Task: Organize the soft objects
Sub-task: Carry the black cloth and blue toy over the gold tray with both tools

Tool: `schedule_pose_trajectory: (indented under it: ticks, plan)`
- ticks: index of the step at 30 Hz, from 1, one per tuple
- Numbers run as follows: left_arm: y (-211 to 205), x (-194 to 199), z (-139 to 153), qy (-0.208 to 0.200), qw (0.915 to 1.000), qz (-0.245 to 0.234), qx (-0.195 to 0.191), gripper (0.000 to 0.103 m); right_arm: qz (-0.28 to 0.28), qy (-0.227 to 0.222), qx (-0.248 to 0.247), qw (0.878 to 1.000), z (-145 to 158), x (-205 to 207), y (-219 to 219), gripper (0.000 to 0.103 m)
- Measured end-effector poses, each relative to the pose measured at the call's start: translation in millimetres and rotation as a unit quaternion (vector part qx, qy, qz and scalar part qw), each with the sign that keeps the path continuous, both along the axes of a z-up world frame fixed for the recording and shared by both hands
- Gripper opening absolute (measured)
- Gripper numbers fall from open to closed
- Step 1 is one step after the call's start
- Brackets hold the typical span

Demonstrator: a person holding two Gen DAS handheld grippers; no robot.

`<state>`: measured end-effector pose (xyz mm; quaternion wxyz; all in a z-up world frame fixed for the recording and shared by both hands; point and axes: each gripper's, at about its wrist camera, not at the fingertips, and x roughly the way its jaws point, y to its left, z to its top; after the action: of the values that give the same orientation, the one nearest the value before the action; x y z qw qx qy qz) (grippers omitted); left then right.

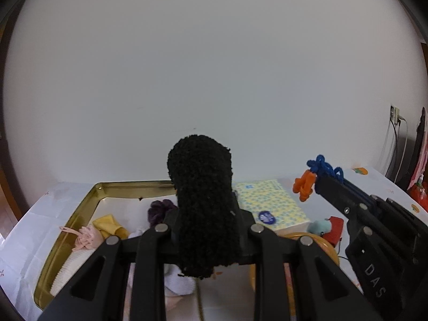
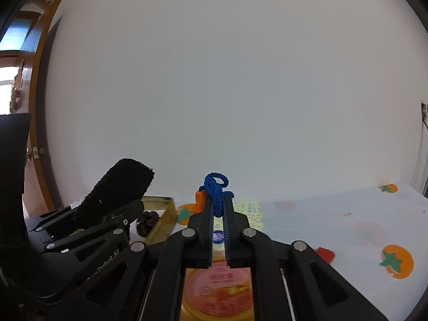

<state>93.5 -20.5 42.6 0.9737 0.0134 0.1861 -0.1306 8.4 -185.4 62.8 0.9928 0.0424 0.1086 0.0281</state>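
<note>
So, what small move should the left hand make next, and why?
Probably lower the left hand-held gripper toward the gold metal tray: it is shut on the fuzzy black cloth, held above the tray where other soft items lie.

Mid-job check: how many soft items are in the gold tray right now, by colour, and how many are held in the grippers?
In the gold tray:
purple scrunchie: 1
yellow cloth: 1
pink knotted piece: 1
white knit item: 1
Held:
black fuzzy piece in left gripper: 1
blue-and-orange cord in right gripper: 1
Total: 6
</note>
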Motion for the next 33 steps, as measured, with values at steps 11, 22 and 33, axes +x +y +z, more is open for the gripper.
schedule_pose_trajectory:
  ticks: [11, 22, 33]
  plan:
    - [38.9, 13.2, 5.7, 0.011, 0.999, 0.04, -0.016, 0.023, 0.023, 0.015, 0.014, 1.0, -4.7, 24.4, 10.1, 0.008]
    - [77.4, 27.1, 13.0, 0.022, 0.9941, 0.105, -0.017, 0.023, 0.065, 0.023, 0.034, 0.997, -2.7, 57.8, 50.1, 0.008]
    - [98.3, 46.1, 11.4, 0.057, 0.9866, 0.152, -0.018, 0.023, 0.112, 0.043, 0.051, 0.991, 2.6, 95.7, 86.1, 0.008]
